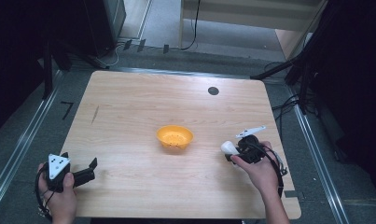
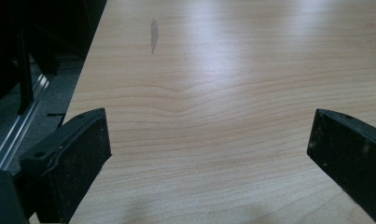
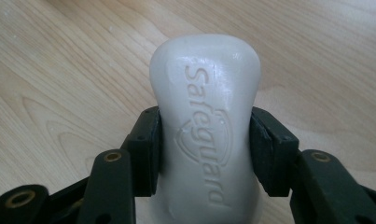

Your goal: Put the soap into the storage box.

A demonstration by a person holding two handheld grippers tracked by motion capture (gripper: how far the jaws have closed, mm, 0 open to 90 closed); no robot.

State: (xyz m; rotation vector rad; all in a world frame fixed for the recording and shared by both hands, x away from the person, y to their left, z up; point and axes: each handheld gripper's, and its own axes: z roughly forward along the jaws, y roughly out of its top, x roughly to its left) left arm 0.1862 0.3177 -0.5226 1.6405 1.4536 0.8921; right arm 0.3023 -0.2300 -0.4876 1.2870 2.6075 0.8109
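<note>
Pale wood worktop in a dim room

The worktop (image 1: 129,93) has rounded corners, a round black disc (image 1: 213,91) near its far edge and a dark streak (image 1: 95,114) at left. Grey floor (image 1: 22,140) surrounds it, with metal rails (image 1: 17,149) either side (cables (image 1: 192,28) trail beyond), and black curtains darken both flanks.

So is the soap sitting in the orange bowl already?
No, the soap is clamped in the right tool, and the orange bowl holds nothing.

soap bar (image 3: 205,135) lower end cut off, flanks behind jaws
</note>
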